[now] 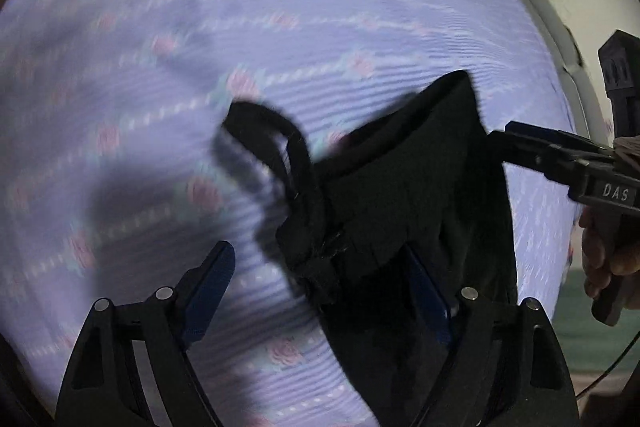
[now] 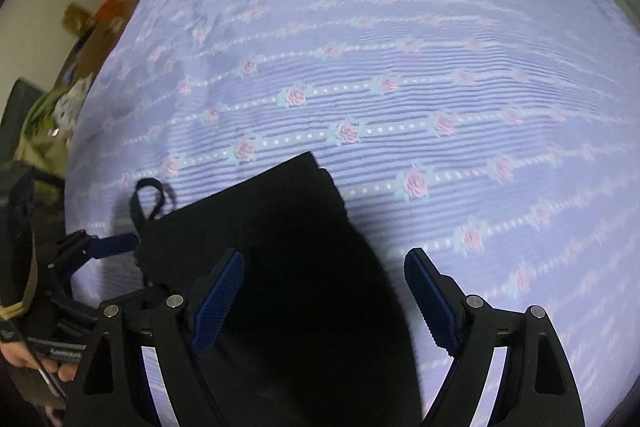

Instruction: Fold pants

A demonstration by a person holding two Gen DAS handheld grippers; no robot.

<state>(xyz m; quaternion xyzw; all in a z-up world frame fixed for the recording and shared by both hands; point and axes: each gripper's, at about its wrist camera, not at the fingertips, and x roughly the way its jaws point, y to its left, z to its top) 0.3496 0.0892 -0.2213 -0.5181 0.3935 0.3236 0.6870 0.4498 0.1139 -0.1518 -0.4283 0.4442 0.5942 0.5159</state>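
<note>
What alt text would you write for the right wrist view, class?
Black pants lie on a lilac bedspread patterned with rows of pink roses, between the open fingers of the right tool. A drawstring loop sticks out at left, near the left tool.

The left wrist view looks forward and down along the left tool point(image 1: 320, 291), close above the bed point(image 1: 280, 7), whose lilac rose-patterned cover fills most of the frame, blurred. The right tool point(image 1: 516, 141) enters from its right edge, so this camera faces partly toward it. The right wrist view looks forward along the right tool point(image 2: 324, 295) from a little higher, taking in the bed point(image 2: 440, 47) out to the far wall, with the left tool point(image 2: 120, 243) at its left edge. Both views share the black pants point(image 1: 408, 195) point(image 2: 280, 267), close in front of each lens, and the cover around them.
</note>
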